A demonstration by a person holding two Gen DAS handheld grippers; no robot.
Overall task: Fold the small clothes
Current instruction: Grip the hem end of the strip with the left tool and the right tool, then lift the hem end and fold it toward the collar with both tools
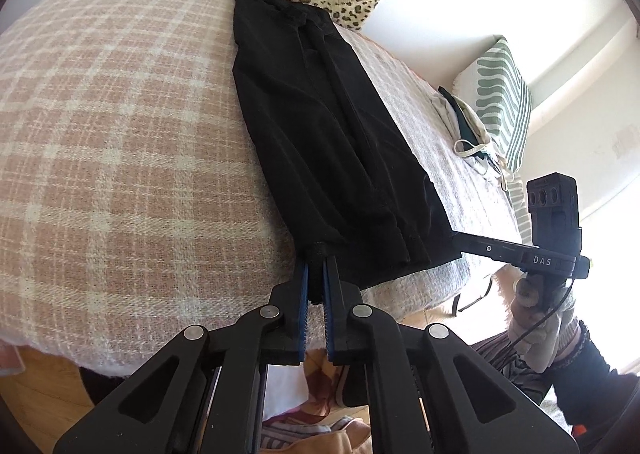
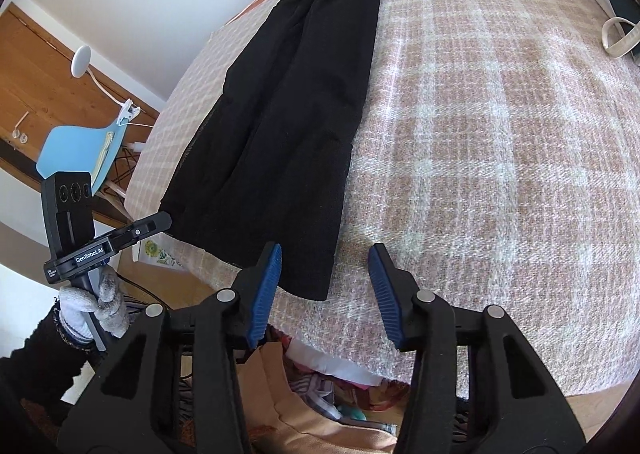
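Black garment (image 1: pixel 332 142) hem pinched between left fingers (image 1: pixel 303 286).

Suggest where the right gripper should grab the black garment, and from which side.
Take the free near corner of the black garment, at the hem by the bed edge, coming in from the near side, low over the checked blanket. The garment lies flat and long, running away from that edge. The left gripper already pinches the other near corner; the right gripper is open around this one.

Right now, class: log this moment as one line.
left tongs: shut on trousers hem | right tongs: open at the other corner | bed: trousers flat
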